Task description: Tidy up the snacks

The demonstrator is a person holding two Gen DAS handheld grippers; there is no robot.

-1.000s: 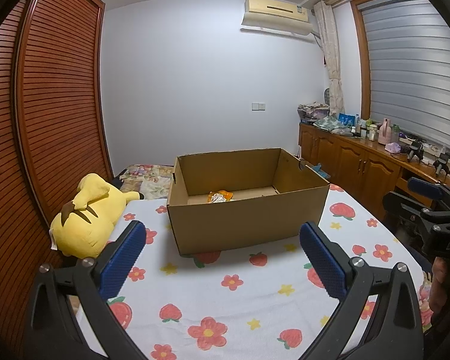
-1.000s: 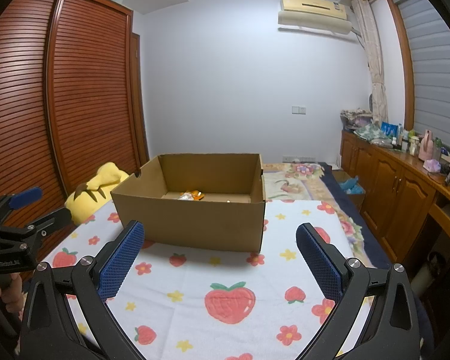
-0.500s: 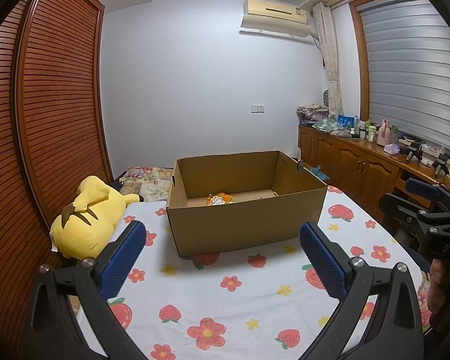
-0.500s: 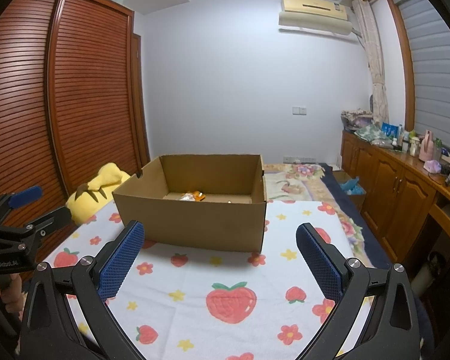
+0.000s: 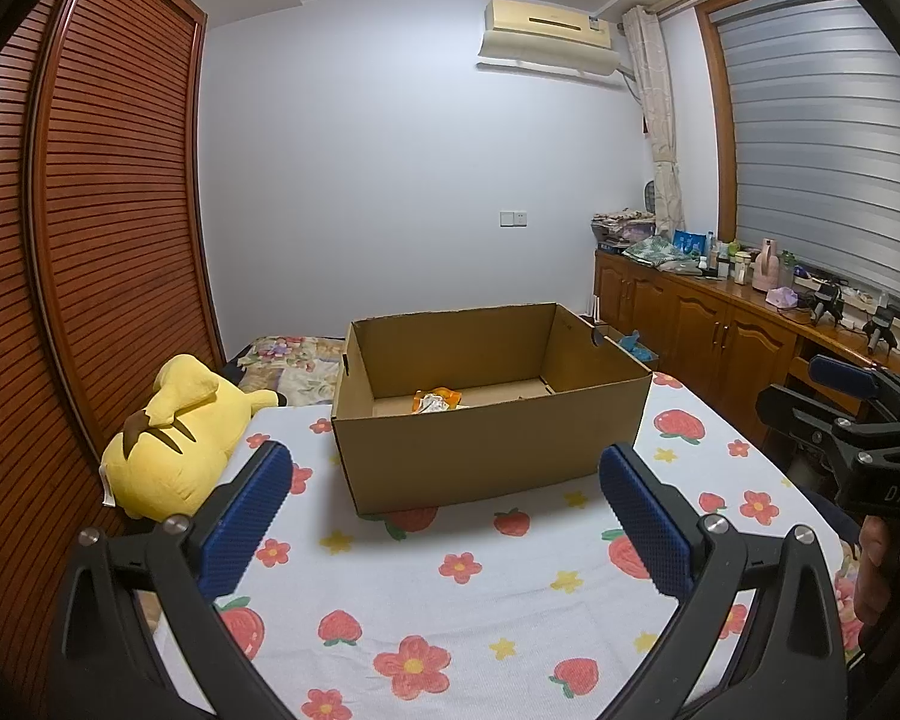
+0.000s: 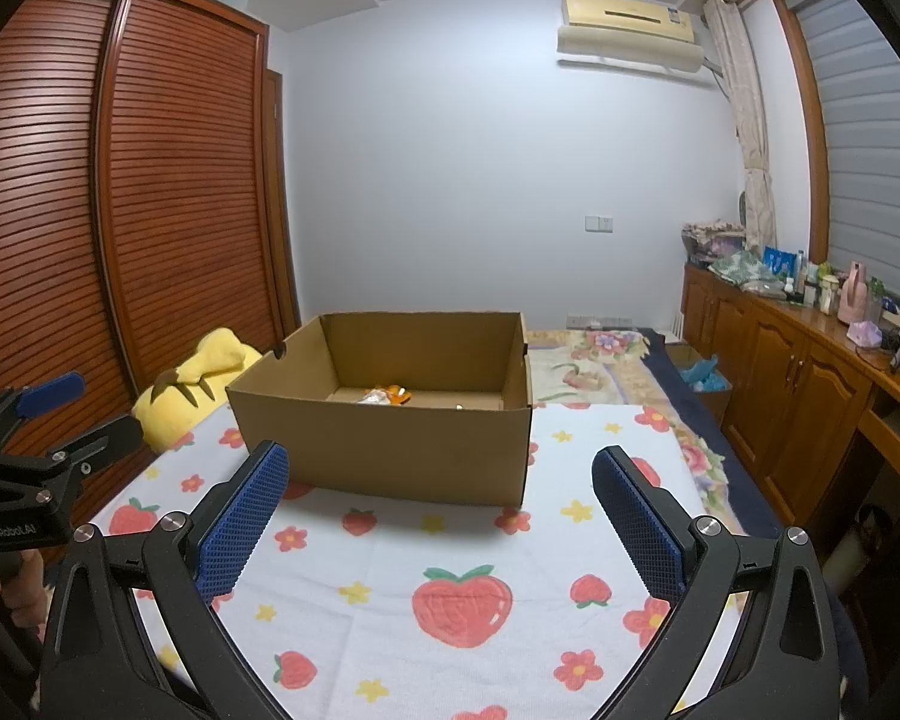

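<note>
both the left gripper [image 5: 444,507] and right gripper [image 6: 441,504] gape wide, empty; the snack packet [image 5: 437,402] at 12 o'clock in the cardboard box [image 5: 486,456] looks light, crinkly, likely slippery, so pinch its edge.

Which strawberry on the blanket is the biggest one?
The strawberry printed in the middle of the blanket, between the right gripper fingers and in front of the cardboard box. The others are far smaller.

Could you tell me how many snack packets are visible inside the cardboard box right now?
2 that I can make out: an orange packet and a silvery packet touching it, on the cardboard box floor. The near wall may hide others.
</note>
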